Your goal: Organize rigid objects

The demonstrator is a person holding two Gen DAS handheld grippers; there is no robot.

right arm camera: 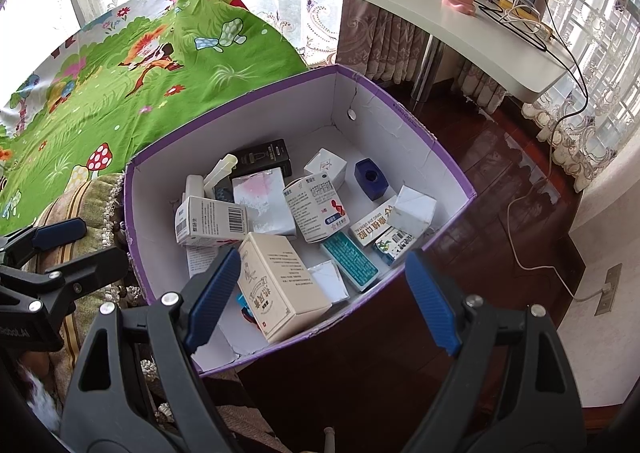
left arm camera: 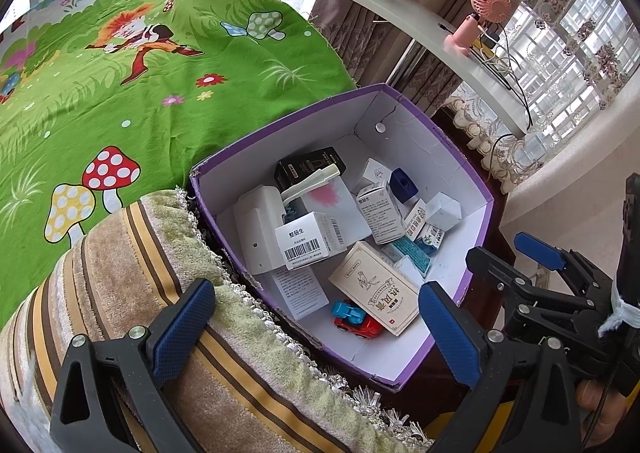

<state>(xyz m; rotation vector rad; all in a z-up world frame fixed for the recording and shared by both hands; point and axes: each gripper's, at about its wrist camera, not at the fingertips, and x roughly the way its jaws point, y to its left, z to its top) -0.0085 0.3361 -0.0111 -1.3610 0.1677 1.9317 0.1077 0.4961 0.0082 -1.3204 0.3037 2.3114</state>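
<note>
Both my left gripper (left arm camera: 316,327) and right gripper (right arm camera: 320,297) hover spread wide and empty above the purple box (right arm camera: 448,157). Inside, the small cartons (right arm camera: 280,285) lie jumbled and leaning, so a careless reach could topple neighbours or snag the rim.

You had bright daylight from the windows (right arm camera: 592,13), blown out white at top left; the dark floor (right arm camera: 500,189) showed glare, focus was sharp, and fisheye bending darkened the edges

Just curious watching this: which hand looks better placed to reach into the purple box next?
Probably the right gripper: it hangs open over the purple box, above the beige carton. The left gripper sits over the sofa arm.
</note>
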